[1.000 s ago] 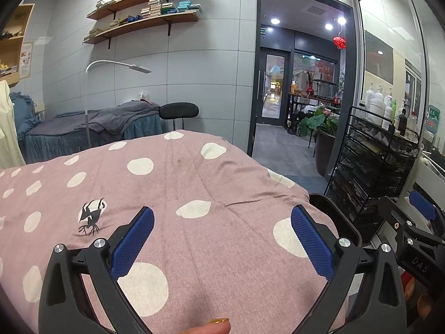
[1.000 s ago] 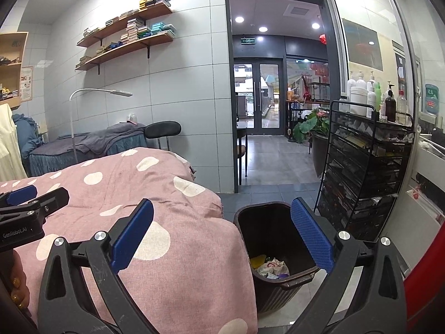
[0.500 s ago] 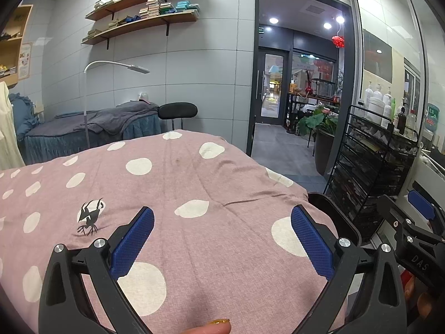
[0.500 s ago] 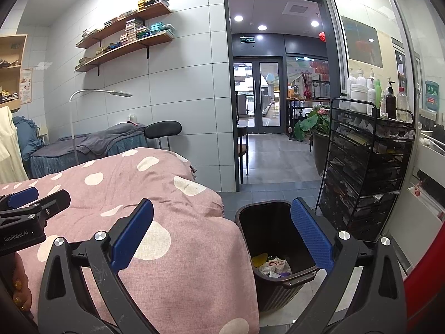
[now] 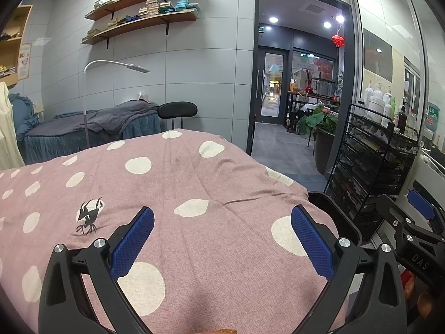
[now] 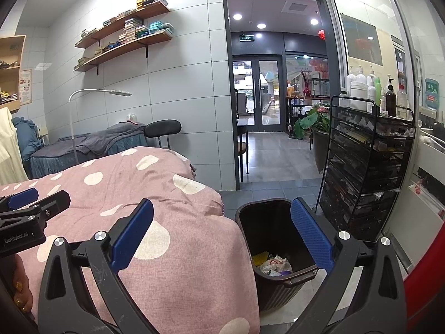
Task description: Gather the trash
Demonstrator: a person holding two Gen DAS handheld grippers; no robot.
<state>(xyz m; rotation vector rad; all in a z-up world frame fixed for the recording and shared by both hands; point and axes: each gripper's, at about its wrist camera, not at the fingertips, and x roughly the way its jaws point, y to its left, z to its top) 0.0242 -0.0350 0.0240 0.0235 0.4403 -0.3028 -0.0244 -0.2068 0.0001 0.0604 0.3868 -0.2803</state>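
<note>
Left gripper (image 5: 222, 239), right gripper (image 6: 222, 232) — both spread, empty; trash bin (image 6: 274, 229) contents partly hidden behind rim.

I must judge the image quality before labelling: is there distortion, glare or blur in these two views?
Left wrist view: strong fisheye bending of the dark door frame, black corners, bright ceiling spotlights, sharp pink dotted blanket. Right wrist view: same curvature, reflections on the glass partition, dark brown trash bin interior dim, no motion blur.
</note>
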